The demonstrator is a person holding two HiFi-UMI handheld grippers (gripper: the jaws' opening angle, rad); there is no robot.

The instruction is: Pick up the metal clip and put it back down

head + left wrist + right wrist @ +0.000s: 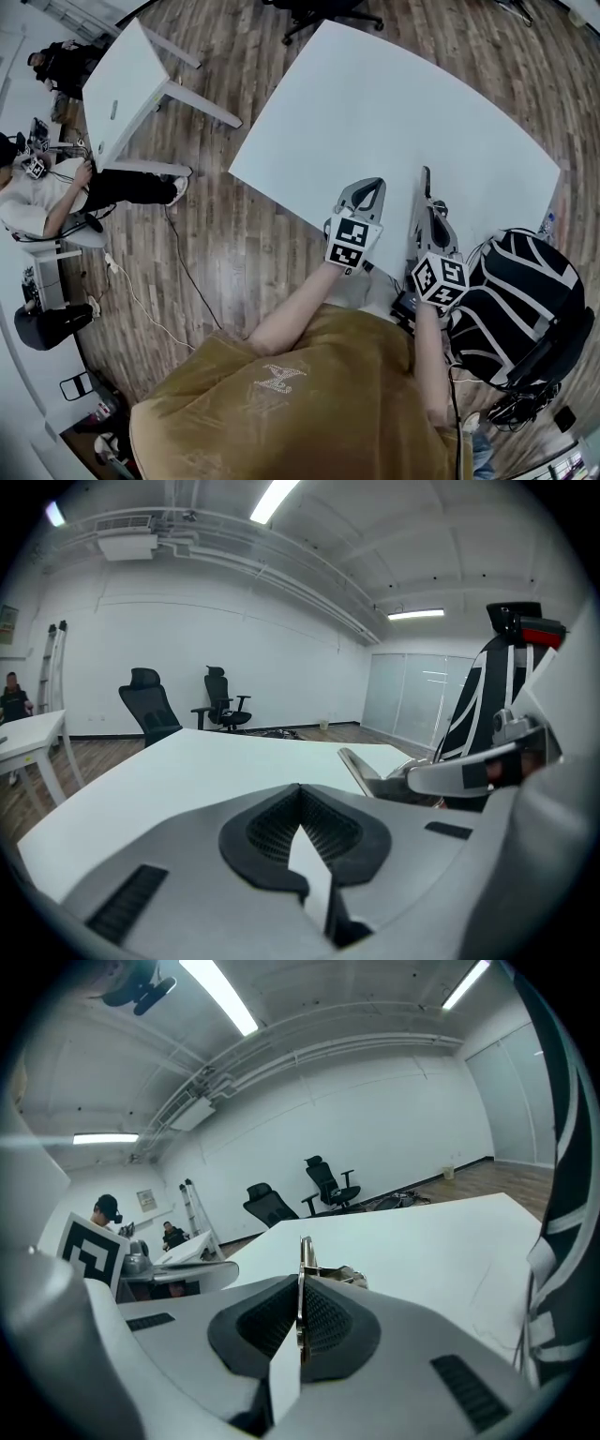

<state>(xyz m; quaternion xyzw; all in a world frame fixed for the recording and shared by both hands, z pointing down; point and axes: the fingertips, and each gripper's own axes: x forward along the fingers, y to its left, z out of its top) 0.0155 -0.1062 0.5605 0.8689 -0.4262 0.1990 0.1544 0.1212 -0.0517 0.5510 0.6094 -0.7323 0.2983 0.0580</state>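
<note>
Silvery and thin, the metal clip [303, 1252] stands edge-on between the ribbed black pads of the right tongs [301, 1290], which are clenched on it, a bent shiny tab poking out just behind the pads. So the picking-up half of the job looks done to me; what is left is setting the clip back on the desk [375, 103] and letting go. From where I stand I cannot tell whether the clip hangs just clear of the top or brushes it, though the right tongs sit low over the near edge. The left tongs [300, 799] are clenched too, pad against pad, with nothing between them, and they sit just beside the right pair. The desk is a plain matte white slab with rounded corners, bare apart from the two tools, and it should take the clip without it sliding far, I would guess. Both tools are smooth grey plastic shells; each carries a cube with black-and-white square markers [352, 242]. Underneath is a floor of brown wood planks [234, 253], and the person's sleeve is a soft mustard cloth.
</note>
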